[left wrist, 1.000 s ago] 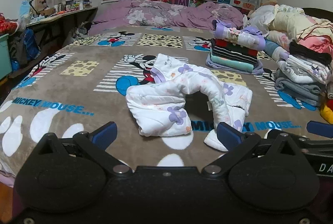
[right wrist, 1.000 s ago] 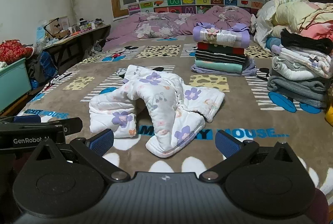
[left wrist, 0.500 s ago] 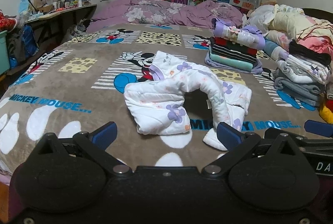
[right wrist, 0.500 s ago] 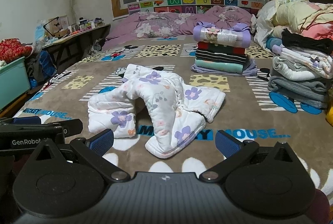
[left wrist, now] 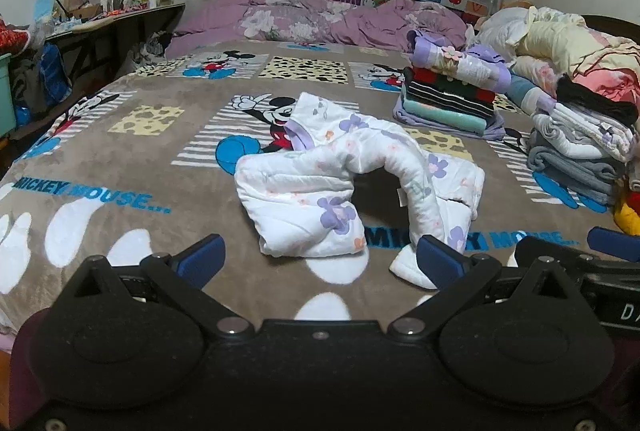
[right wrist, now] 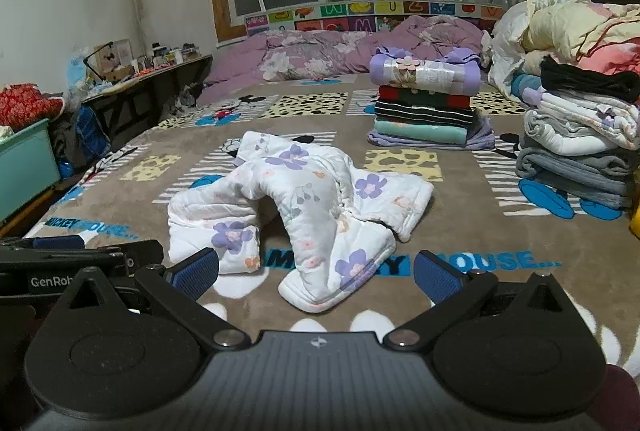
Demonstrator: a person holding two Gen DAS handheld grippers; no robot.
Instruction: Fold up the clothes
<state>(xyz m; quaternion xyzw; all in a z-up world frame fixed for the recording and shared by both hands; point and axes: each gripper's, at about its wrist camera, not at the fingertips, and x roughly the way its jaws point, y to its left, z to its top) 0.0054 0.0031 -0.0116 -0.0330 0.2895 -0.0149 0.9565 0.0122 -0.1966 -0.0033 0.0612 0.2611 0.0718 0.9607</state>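
Currently the brown Mickey Mouse blanket [left wrist: 120, 167] is filling the view ahead of both grippers. Two stacks of folded clothes are sitting far ahead, right of the jaws: one topped with a purple roll [right wrist: 424, 107], a grey-and-white one [right wrist: 580, 147] further right. The white floral padded garment [left wrist: 352, 187] is lying crumpled, arched in the middle, just ahead of the jaws. Left gripper [left wrist: 320, 259] and right gripper [right wrist: 316, 275] are both hovering with jaws wide apart, holding nothing.
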